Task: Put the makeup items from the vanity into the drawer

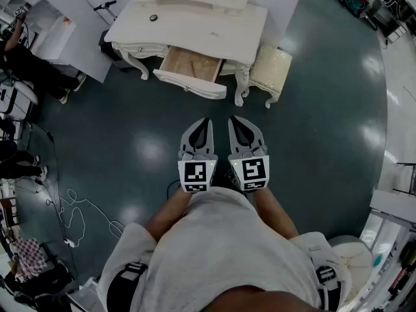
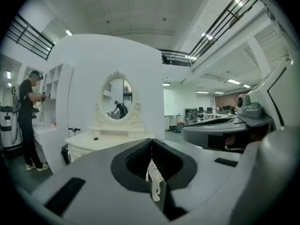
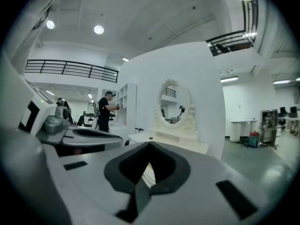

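Standing well back from vanity (image 1: 195, 21); drawer (image 1: 192, 83) open; left claw (image 1: 205, 122), right claw (image 1: 234, 121) both closed.

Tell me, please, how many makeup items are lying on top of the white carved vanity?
1: a small dark round item left of centre on the white carved vanity. More could be hidden inside the open wooden drawer, whose back is out of sight.

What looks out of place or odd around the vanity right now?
Nothing looks spilled or broken. The drawer of the vanity stands pulled open. One small dark item sits on its top. A loose cable trails over the floor at the left, a possible trip hazard.
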